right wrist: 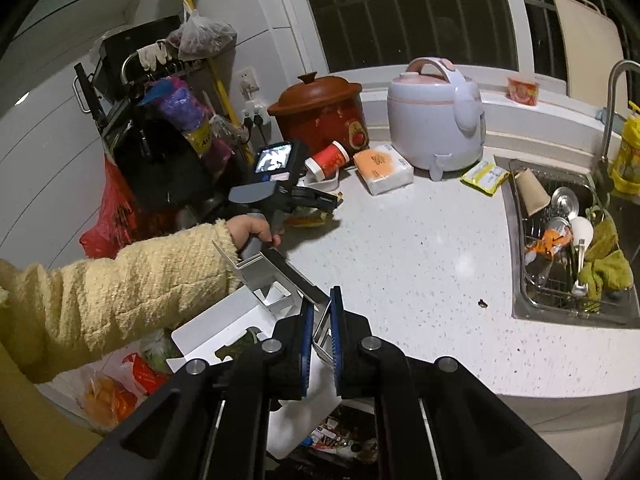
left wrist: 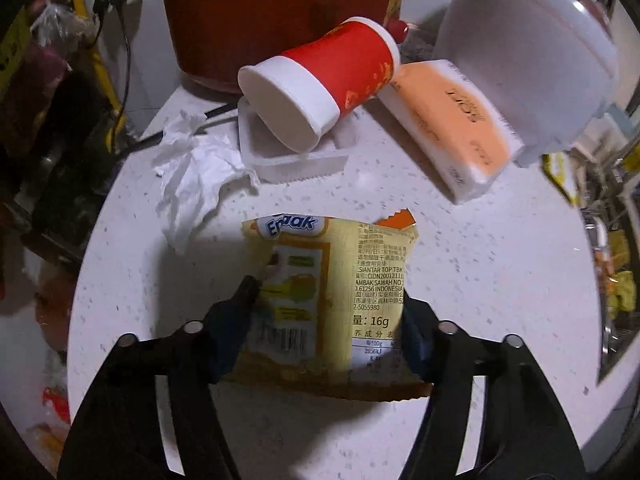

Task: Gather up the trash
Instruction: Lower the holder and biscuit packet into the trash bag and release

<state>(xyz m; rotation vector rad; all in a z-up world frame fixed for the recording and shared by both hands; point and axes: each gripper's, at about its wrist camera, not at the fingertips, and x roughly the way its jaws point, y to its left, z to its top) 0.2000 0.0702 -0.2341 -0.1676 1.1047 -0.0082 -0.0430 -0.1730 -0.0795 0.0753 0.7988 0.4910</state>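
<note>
- The yellow snack wrapper [left wrist: 332, 300] is seen lying on the white counter [left wrist: 480, 280], gripped at both side edges by the left gripper [left wrist: 332, 308].
- A flattened white carton [right wrist: 276, 280] is clamped in the right gripper [right wrist: 320, 320], at the counter's edge.

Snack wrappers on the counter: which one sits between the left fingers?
The yellow Enaak wrapper near the crumpled tissue; the other yellow wrapper lies by the sink, untouched.
</note>
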